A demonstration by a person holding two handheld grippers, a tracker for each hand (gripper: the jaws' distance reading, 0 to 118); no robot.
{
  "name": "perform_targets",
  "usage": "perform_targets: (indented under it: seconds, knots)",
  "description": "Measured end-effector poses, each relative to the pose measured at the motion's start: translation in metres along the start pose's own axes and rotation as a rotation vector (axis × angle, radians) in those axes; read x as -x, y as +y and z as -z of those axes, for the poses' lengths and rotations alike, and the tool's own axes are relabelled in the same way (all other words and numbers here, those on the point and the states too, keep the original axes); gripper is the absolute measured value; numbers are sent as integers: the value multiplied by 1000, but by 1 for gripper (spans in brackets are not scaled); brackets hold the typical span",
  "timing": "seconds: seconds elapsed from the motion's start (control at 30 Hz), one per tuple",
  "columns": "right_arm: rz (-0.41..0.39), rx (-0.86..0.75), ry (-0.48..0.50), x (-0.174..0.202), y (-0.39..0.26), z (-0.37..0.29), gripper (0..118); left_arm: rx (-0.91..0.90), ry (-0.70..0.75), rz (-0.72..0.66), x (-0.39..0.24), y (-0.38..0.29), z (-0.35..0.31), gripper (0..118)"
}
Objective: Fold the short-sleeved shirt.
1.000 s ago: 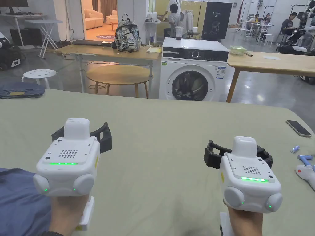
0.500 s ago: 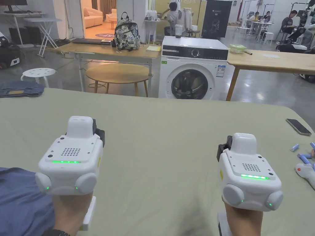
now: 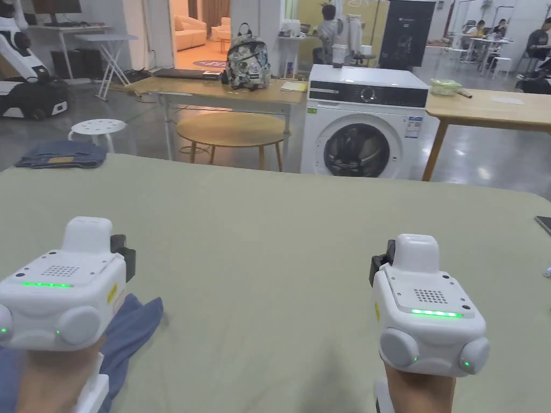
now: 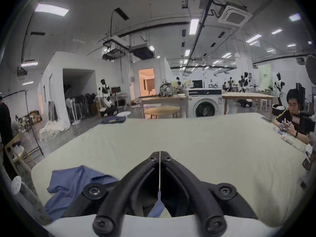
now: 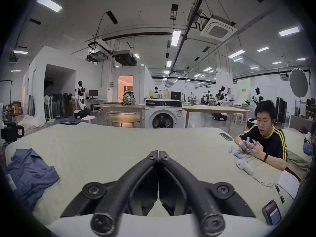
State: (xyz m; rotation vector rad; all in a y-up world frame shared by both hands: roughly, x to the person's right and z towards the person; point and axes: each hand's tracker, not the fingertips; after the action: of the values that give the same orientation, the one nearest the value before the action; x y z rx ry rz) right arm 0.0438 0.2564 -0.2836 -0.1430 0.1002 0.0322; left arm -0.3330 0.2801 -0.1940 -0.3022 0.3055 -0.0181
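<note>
A blue short-sleeved shirt (image 3: 133,321) lies crumpled on the near left part of the green-covered table (image 3: 280,226). My left gripper (image 3: 125,251) hovers just above the shirt's right edge, jaws shut with nothing between them. The left gripper view shows the shirt (image 4: 73,180) to the left of and under the closed left gripper (image 4: 159,157). My right gripper (image 3: 381,262) is held over bare table to the right, also shut and empty. In the right gripper view the shirt (image 5: 29,170) lies far left of the right gripper (image 5: 158,156).
Folded jeans (image 3: 62,155) sit at the table's far left corner. A phone (image 3: 544,223) lies at the right edge. A seated person (image 5: 266,146) handles small blue items at the right side, near another phone (image 5: 271,213). A washing machine (image 3: 360,129) stands beyond.
Both grippers' jaws stood open a second ago and are now shut on nothing. The head camera turned left. The left gripper moved left and nearer, over the shirt's edge.
</note>
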Motion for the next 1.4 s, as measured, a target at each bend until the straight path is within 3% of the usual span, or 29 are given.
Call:
perform_targets:
  seconds: [0.37,0.63,0.7,0.77,0.8,0.87,0.9,0.93,1.2,1.3,1.4]
  knots:
    - [-36,79,142,62,-14,5,0,367,115,-82,145,-35,5,0]
    - [-56,147,177,77,-30,14,0,644,51,-191,206,-69,42,2]
    - [-63,154,180,78,-35,18,0,680,58,-227,213,-84,55,18]
    - [-72,160,181,77,-37,19,0,716,27,-323,220,-95,66,22]
    - [-76,161,182,76,-38,19,0,727,11,-368,220,-101,72,30]
    - [-88,167,178,74,-40,20,0,768,-2,-388,216,-111,83,52]
    - [-91,170,175,72,-42,21,0,780,-1,-373,212,-114,87,70]
    - [-94,173,172,70,-44,22,0,805,1,-321,201,-113,79,81]
    - [-105,202,150,61,-51,21,0,836,78,-112,178,-128,97,78]
    - [-108,205,147,61,-56,22,0,825,73,-83,169,-129,96,59]
    - [-106,209,146,62,-60,23,0,798,101,-36,162,-128,93,19]
